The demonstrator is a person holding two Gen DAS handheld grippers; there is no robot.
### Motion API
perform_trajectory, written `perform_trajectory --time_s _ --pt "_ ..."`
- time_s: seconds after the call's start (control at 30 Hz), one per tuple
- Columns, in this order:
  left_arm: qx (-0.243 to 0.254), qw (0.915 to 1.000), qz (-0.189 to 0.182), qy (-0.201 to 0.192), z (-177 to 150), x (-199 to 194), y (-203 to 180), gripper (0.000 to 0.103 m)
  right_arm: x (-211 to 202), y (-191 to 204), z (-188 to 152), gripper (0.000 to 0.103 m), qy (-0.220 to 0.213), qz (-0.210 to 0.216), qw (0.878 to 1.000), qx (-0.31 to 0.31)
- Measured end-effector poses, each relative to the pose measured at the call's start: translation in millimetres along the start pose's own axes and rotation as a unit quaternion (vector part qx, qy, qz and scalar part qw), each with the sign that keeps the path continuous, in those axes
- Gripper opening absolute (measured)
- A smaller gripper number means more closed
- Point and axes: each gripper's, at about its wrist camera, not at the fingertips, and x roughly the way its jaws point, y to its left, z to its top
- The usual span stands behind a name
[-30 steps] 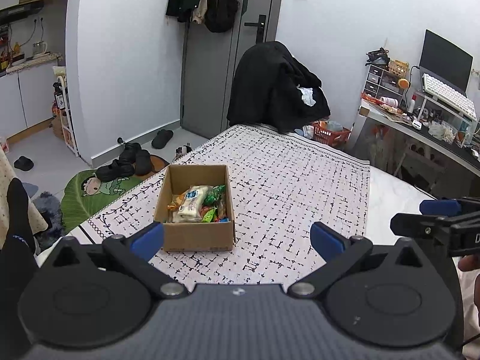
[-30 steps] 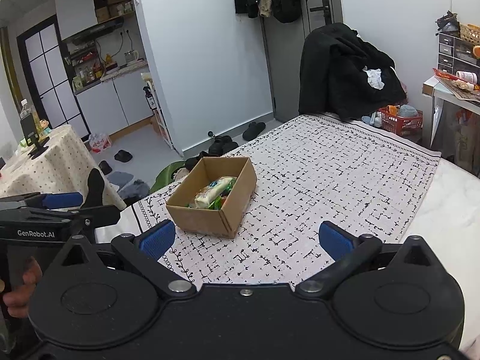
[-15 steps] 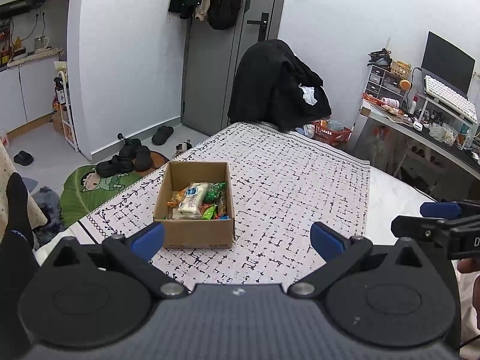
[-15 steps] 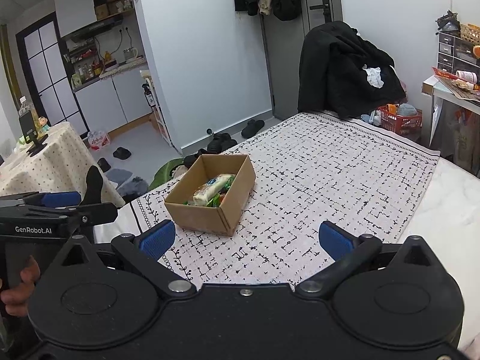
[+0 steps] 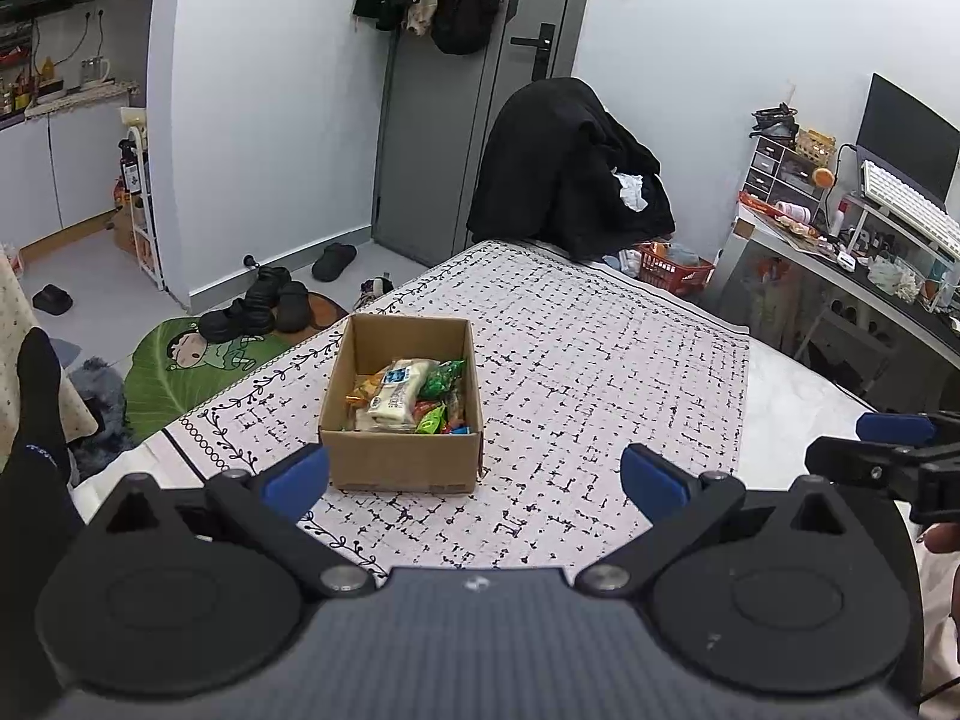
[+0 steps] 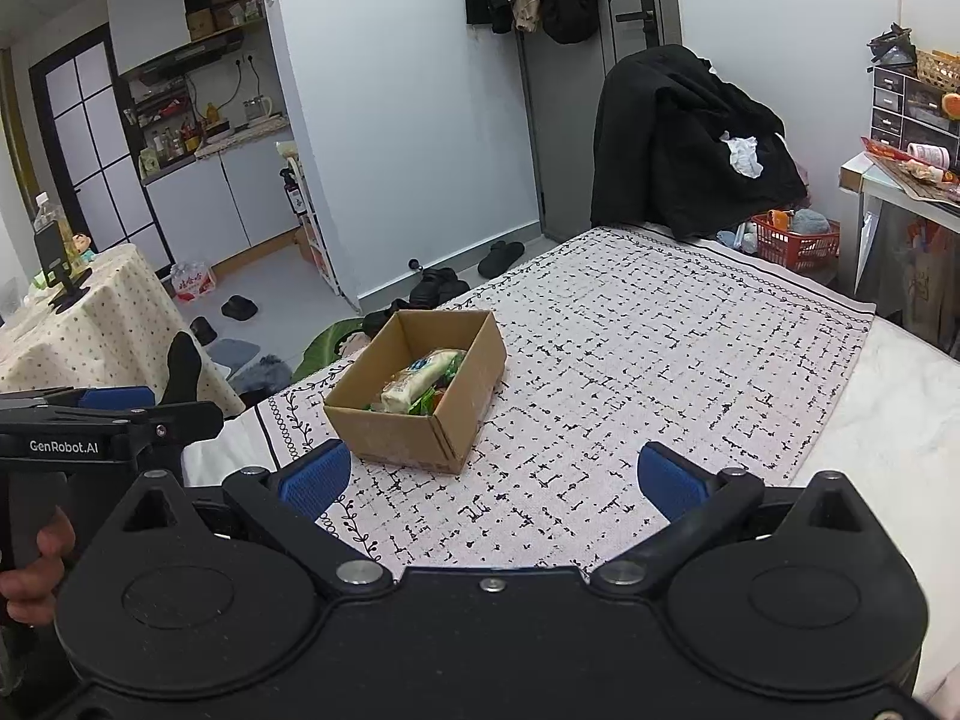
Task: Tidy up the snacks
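An open cardboard box sits on the patterned cloth near the bed's left edge. Inside lie several snack packets, a long white one on top of green and orange ones. My left gripper hovers just short of the box, open and empty, its left pad close to the box's near corner. My right gripper is held further right, open and empty, the box ahead and to the left. Each gripper shows at the edge of the other's view.
The black-and-white cloth covers the bed, with bare white mattress to the right. A dark coat over a chair stands at the far end. Shoes and a green mat lie on the floor left; a cluttered desk stands right.
Both grippers drifted slightly; the box sits marginally lower and nearer in the views. Nothing was taken hold of or let go.
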Motion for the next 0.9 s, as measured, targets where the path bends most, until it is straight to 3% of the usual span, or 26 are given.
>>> perform_trajectory --time_s 0.9 --pt "0.017 0.9998 -0.003 0.006 -5.4 3.6 -3.5 0.103 3.4 3.3 -3.2 0.103 0.004 -0.002 1.000 -0.003"
